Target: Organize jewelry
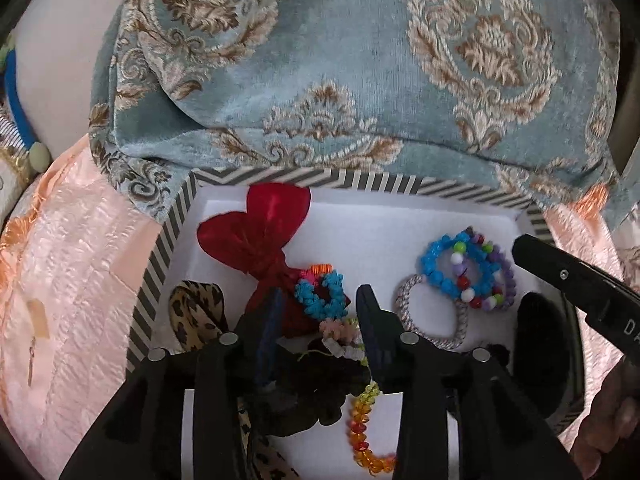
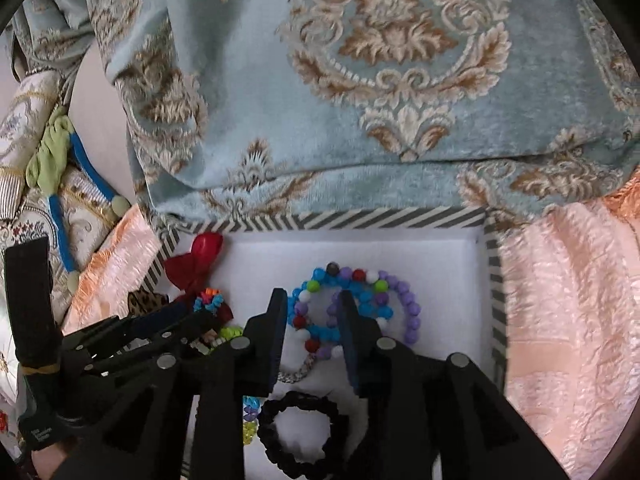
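A white box with a striped rim (image 1: 312, 179) (image 2: 400, 213) holds hair ties and bracelets. My left gripper (image 1: 320, 300) is open over a blue scrunchie (image 1: 320, 294) and a pastel one (image 1: 340, 334), beside a red bow (image 1: 256, 236). An orange bead bracelet (image 1: 362, 436) lies below. My right gripper (image 2: 311, 300) is open over blue, purple and multicolour bead bracelets (image 2: 340, 308) (image 1: 468, 268). A black bracelet (image 2: 298, 432) lies under it. Nothing is held.
A blue damask cushion (image 1: 360, 60) (image 2: 380, 80) lies behind the box. Peach quilted cloth (image 1: 68, 264) (image 2: 568, 300) surrounds it. A leopard-print bow (image 1: 196, 316) and a grey elastic (image 1: 432, 308) are in the box. A blue headband (image 2: 80, 168) lies at left.
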A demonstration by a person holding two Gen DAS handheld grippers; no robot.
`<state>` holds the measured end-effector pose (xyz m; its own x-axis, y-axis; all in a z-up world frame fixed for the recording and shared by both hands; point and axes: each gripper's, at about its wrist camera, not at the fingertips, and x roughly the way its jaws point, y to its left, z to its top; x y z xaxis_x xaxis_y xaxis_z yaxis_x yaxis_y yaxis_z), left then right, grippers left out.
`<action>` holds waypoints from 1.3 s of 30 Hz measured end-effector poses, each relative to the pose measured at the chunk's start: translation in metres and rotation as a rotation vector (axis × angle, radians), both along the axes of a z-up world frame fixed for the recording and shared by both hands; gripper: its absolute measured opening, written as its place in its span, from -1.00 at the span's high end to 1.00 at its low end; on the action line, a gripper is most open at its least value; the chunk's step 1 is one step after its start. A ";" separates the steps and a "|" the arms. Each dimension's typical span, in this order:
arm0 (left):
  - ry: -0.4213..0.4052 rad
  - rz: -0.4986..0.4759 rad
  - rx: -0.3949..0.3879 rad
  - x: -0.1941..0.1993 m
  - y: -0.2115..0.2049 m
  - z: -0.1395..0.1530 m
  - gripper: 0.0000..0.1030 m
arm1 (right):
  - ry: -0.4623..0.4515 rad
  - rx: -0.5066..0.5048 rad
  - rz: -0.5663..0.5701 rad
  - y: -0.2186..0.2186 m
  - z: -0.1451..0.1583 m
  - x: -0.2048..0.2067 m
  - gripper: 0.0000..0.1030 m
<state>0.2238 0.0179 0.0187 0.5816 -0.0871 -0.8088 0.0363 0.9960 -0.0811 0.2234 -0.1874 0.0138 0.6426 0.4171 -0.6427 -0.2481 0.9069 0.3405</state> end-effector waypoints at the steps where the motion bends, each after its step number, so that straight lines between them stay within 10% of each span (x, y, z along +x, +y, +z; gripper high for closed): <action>1: -0.012 0.003 -0.010 -0.001 0.001 0.003 0.54 | -0.006 0.004 -0.014 -0.004 0.002 -0.002 0.49; 11: -0.130 -0.028 -0.056 -0.067 0.005 0.061 -0.37 | 0.021 -0.194 -0.048 0.001 0.015 -0.067 0.36; 21: -0.317 0.019 0.149 -0.191 0.011 0.081 -0.42 | -0.208 -0.288 -0.097 0.000 0.042 -0.194 -0.89; 39: -0.214 0.104 0.035 -0.185 0.028 0.064 -0.43 | -0.354 -0.425 -0.107 0.018 0.052 -0.227 -0.93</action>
